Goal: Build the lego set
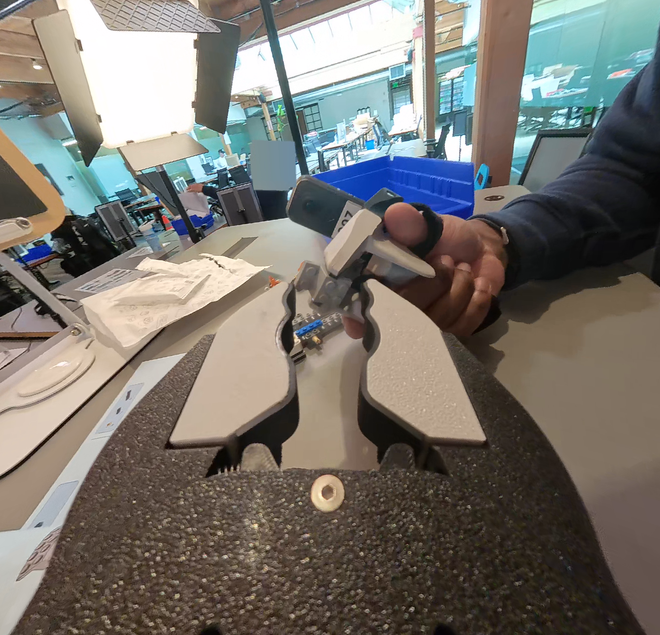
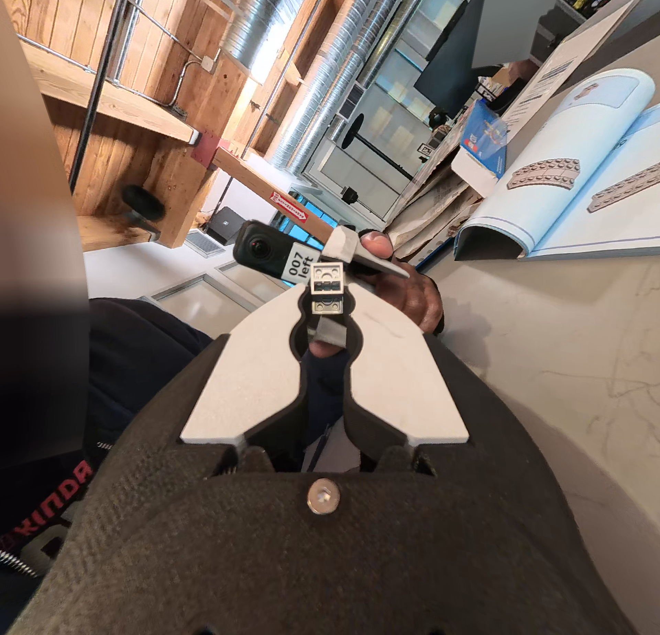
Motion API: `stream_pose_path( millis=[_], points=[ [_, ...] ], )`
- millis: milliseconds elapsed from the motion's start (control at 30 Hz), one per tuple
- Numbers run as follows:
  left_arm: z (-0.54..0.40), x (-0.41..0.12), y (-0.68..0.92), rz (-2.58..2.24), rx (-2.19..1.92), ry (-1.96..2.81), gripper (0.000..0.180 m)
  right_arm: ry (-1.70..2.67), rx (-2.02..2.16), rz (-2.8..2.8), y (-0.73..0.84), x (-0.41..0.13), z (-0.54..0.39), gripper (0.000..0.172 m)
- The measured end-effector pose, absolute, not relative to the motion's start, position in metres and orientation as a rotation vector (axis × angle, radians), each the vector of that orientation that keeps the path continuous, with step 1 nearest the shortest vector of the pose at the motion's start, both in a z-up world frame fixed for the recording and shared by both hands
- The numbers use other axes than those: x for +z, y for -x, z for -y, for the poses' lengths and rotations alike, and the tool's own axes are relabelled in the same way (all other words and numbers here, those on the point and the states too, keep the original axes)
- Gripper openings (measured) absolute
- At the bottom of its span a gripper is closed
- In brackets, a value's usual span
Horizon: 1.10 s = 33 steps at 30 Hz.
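We see right gripper (image 2: 326, 298) fingers clamped on a grey brick assembly (image 2: 326, 278), left gripper (image 1: 326, 317) fingers apart around it, torn paper bag (image 1: 160, 292) and blue bin (image 1: 410, 182) in left view only, open booklet (image 2: 571, 175) in right view only.

The left wrist view looks forward along the left gripper (image 1: 326, 309) from very near, slightly down over the grey bench (image 1: 535, 350), and faces a studio lamp (image 1: 139, 71) and an open hall behind. The right wrist view is rolled on its side: the bench (image 2: 535, 332) stands at its right edge and wooden beams at upper left. Both views face each other. Each one shows the other gripper close ahead, and both share the small grey brick piece (image 1: 323, 278) (image 2: 326, 285).
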State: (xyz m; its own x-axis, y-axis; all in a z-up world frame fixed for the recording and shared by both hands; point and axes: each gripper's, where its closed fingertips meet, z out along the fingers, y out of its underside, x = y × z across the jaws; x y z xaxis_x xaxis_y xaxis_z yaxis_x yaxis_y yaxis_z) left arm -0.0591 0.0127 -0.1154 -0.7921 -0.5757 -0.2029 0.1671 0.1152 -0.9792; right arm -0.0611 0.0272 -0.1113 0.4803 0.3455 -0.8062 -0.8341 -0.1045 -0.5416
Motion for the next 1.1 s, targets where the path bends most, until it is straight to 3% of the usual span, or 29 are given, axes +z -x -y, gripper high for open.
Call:
stream_pose_path(
  millis=[533, 1100],
  points=[
    [-0.035, -0.102, 0.058, -1.858, -2.422, 0.971, 0.035, 1.586, -0.071, -0.003, 0.061, -0.118, -0.031, 0.016],
    [-0.003, -0.104, 0.092, -2.073, -2.989, 1.118, 0.039, 1.444, -0.257, 0.238, 0.086, -0.106, -0.030, 0.016]
  ],
)
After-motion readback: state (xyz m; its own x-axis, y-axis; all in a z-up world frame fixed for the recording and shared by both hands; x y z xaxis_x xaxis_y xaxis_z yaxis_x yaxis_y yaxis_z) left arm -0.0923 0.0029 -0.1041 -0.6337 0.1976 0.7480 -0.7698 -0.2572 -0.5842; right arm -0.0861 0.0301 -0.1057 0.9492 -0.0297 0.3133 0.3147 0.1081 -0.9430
